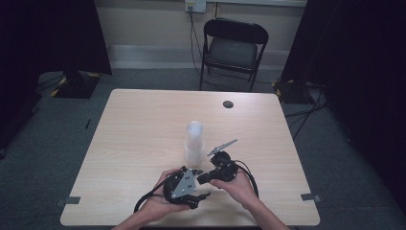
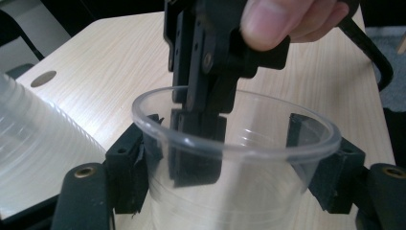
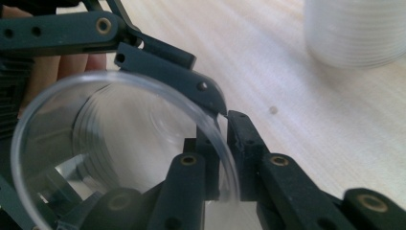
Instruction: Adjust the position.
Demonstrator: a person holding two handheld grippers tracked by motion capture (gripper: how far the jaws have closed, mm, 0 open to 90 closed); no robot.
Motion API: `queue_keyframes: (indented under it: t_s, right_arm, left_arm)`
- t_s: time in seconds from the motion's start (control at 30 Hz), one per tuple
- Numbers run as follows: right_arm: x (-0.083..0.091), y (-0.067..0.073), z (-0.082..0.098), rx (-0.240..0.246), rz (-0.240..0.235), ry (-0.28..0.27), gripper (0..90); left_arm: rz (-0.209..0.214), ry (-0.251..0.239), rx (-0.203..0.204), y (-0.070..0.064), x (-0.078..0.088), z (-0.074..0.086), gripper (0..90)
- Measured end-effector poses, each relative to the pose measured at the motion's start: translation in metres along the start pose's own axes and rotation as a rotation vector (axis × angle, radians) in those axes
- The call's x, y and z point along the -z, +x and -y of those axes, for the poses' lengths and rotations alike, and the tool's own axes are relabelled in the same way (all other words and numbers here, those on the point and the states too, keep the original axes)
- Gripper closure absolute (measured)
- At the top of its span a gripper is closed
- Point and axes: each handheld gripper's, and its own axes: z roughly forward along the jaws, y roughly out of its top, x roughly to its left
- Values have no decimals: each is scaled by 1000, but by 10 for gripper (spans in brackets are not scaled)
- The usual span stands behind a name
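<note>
The left gripper point(image 2: 230, 158) grips a clear plastic cup point(image 2: 234, 143) across its body, one jaw pressed to each side of the wall just below the rim. The right gripper point(image 3: 223, 158) is clamped on that same cup's rim, with one jaw inside the mouth and the other outside, the thin wall between them. In the left gripper view the cup's mouth faces up and toward the camera, its long axis running down out of the bottom edge, so the base is cut off. In the right gripper view the mouth opens toward 9 o'clock and the ribbed interior is visible (the base is blurred through the wall). In the high view both grippers meet near the table's point(image 1: 134, 129) near edge, left gripper point(image 1: 191, 184) at 8 o'clock of the right gripper point(image 1: 207, 177); the held cup is too small and transparent to make out there. A stack of clear cups point(image 1: 195, 141) stands upright at 12 o'clock from the grippers, near but apart. A black folding chair point(image 1: 233, 48) stands beyond the table's far edge.
</note>
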Motion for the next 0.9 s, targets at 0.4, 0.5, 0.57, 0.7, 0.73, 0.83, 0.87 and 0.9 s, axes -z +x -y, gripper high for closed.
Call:
queue_keyframes:
  t_s: [0.4,0.5,0.57,0.7,0.73,0.83,0.87,0.9]
  right_arm:
    - [14,3,4,27,25,-130,765]
    - [16,3,4,30,63,-143,721]
    - [16,2,5,27,54,-156,714]
    - [20,2,5,27,51,-193,696]
    - [21,2,6,29,51,-207,688]
    - [24,3,6,44,50,-240,678]
    - [26,6,7,72,50,-250,667]
    - [26,6,7,72,50,-250,667]
  left_arm:
    - [-11,-16,90,9,5,5,285]
    - [-17,-14,93,12,6,5,286]
    - [-18,-14,93,12,6,5,286]
    - [-24,-17,116,15,7,7,287]
    - [-26,-21,129,16,7,7,287]
    - [-34,-31,156,18,8,8,287]
    - [-41,-34,159,21,9,9,287]
    - [-41,-34,159,21,9,9,288]
